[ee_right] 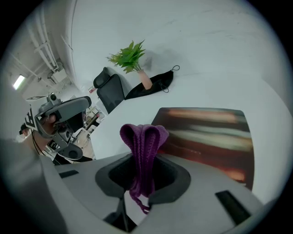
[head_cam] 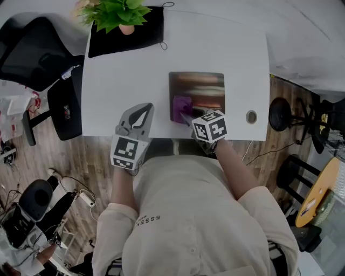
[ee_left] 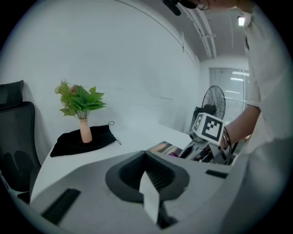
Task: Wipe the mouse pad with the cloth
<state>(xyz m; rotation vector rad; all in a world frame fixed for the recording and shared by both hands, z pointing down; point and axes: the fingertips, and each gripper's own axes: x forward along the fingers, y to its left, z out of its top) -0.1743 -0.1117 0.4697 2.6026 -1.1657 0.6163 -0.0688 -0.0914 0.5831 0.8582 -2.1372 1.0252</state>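
Observation:
A mouse pad (head_cam: 202, 89) with a blurred brown and orange print lies on the white table (head_cam: 135, 75), near its front edge. My right gripper (head_cam: 187, 115) is shut on a purple knitted cloth (head_cam: 180, 106) at the pad's front left corner. In the right gripper view the cloth (ee_right: 143, 137) stands bunched up out of the right gripper (ee_right: 143, 161), with the mouse pad (ee_right: 206, 132) beyond it. My left gripper (head_cam: 144, 111) hovers over the table's front edge, left of the pad, shut and holding nothing. The left gripper (ee_left: 149, 185) points toward the far wall.
A green plant in a pink vase (head_cam: 119, 16) stands on a black pouch (head_cam: 129, 36) at the table's far left. A round cable hole (head_cam: 251, 116) is right of the pad. A black office chair (head_cam: 32, 54) is left of the table, a stool (head_cam: 280, 113) to the right.

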